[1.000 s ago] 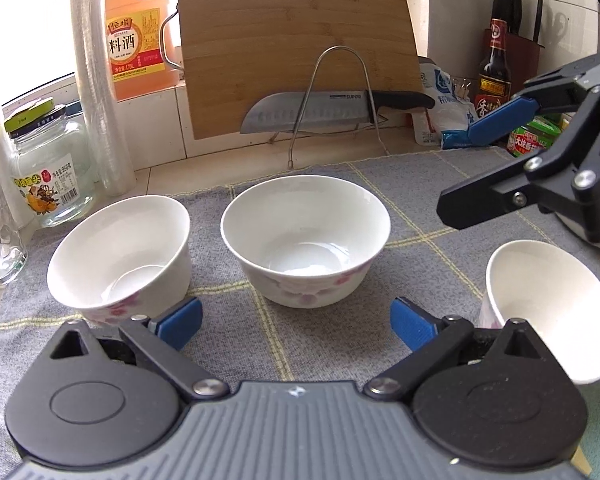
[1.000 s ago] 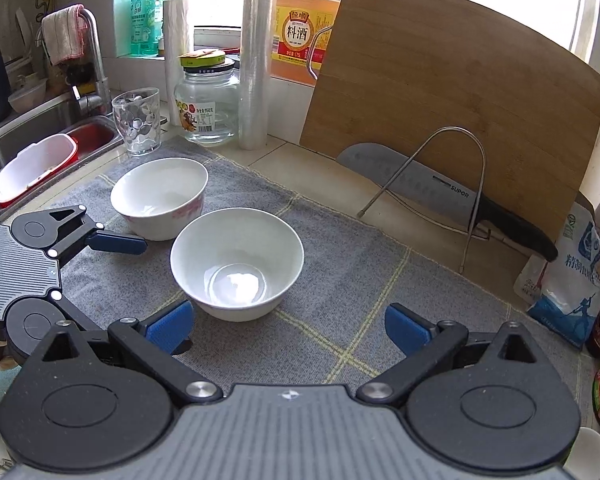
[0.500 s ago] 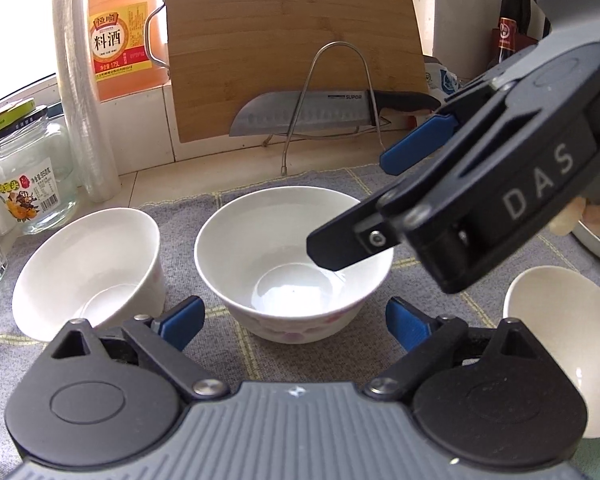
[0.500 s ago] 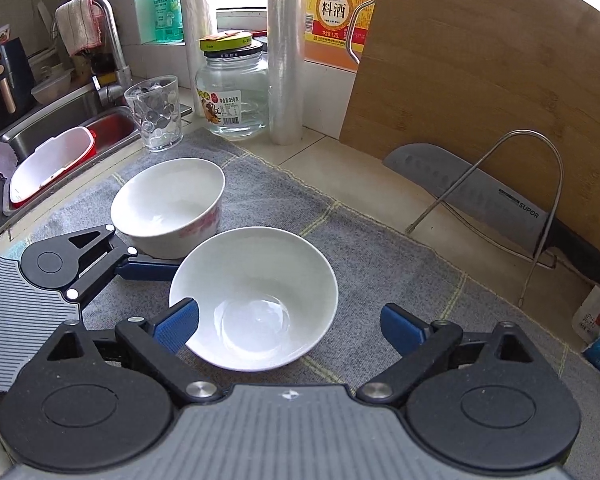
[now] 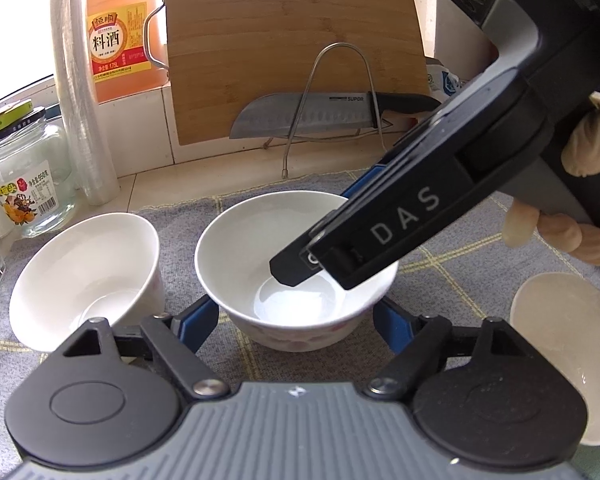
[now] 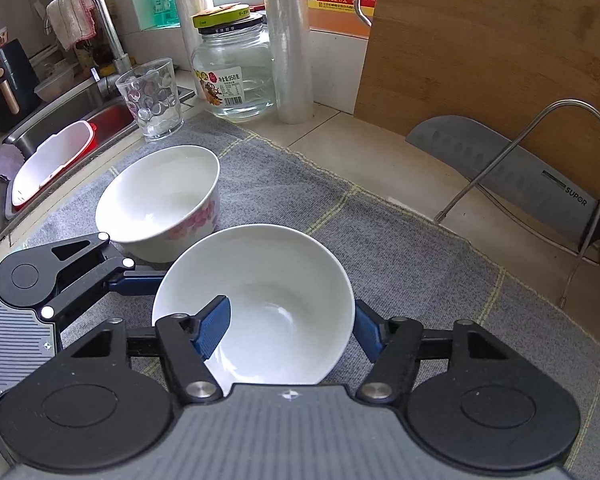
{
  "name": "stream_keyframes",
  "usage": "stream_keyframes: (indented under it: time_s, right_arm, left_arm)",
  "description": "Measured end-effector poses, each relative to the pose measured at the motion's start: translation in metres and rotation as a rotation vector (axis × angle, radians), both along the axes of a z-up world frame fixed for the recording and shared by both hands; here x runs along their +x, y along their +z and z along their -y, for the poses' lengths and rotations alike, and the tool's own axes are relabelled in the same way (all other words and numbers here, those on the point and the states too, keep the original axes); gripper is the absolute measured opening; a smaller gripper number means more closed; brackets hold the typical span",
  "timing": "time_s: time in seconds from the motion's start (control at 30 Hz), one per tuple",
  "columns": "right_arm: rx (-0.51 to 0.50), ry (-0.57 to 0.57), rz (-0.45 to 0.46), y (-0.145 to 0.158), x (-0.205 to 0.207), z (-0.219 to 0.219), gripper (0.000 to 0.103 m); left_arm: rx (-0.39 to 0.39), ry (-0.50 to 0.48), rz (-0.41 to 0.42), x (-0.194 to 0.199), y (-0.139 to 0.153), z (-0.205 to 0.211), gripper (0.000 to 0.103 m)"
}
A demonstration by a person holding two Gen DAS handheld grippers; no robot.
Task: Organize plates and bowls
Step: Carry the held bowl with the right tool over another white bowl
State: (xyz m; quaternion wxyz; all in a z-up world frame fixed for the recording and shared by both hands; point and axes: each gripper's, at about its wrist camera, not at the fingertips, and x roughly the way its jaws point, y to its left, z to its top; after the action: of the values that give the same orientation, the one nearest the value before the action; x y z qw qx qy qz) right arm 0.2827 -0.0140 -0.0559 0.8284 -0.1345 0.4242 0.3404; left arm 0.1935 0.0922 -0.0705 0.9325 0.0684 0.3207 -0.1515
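On the grey mat (image 6: 400, 248), at 6 o'clock in your right wrist view, the middle bowl (image 6: 268, 304) sits under your right gripper (image 6: 288, 330): 1 blue finger reaches inside the rim, the other stands outside the wall at 4 o'clock, and the gap is not closed – nothing is clamped yet. Your left gripper (image 5: 296, 322) is wide open too, its pads flanking that same bowl's base without touching it.

Risk, as I judge it: 2 tools crowd 1 bowl. Close on the glazed wall off-centre and it may tip or slide out; lift it and you may knock your left fingers or the second bowl (image 6: 160, 204) just beside it at 10 o'clock.

Only the left wrist view shows a third bowl (image 5: 568, 356) at 4 o'clock and your hand (image 5: 556, 236) – only the right view shows the sink (image 6: 56, 136) and glass tumbler (image 6: 152, 98).
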Motion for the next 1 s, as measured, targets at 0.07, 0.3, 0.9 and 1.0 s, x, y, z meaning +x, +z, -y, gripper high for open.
stream_keyframes:
  time_s: [0.07,0.3,0.9,1.0]
  right_arm:
    - [0.000,0.001,-0.003,-0.001,0.001,-0.001,0.071]
    - [0.017,0.001,-0.026,-0.002,0.008,0.000,0.071]
    - [0.029,0.005,-0.061,0.000,0.012,-0.005,0.071]
    - [0.026,0.008,-0.060,0.002,0.008,-0.005,0.071]
  left_arm:
    - [-0.002,-0.001,-0.001,0.001,0.000,-0.001,0.084]
    - [-0.010,-0.007,-0.001,0.001,0.000,-0.001,0.084]
    - [0.006,-0.014,0.002,-0.002,0.000,0.000,0.084]
    - [0.005,-0.016,-0.006,-0.005,0.002,0.000,0.084]
